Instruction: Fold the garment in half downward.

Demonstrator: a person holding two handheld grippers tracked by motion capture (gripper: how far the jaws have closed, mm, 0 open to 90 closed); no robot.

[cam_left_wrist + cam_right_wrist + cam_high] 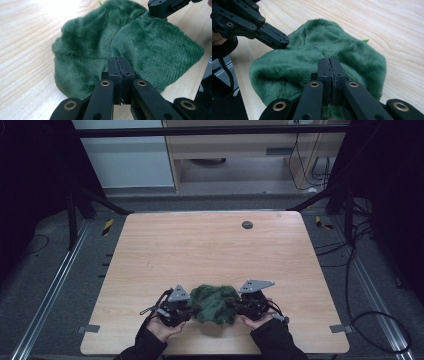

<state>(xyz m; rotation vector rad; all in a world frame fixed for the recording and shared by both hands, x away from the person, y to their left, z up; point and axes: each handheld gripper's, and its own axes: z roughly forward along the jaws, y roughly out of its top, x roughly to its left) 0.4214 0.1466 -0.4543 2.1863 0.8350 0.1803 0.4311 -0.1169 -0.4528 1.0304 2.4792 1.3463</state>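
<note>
Currently gripping green cloth (215,302) at opposite edges with left tongs (191,310) and right tongs (234,304), both clenched; lift evenly off tabletop (210,245)

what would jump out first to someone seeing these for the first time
A crumpled dark green plush cloth lies near the front edge of the pale wooden table, bunched between two hand-held black grippers. The left gripper and the right gripper each have their jaws pressed together at the cloth's edge. A small dark round disc sits near the far edge.
</note>
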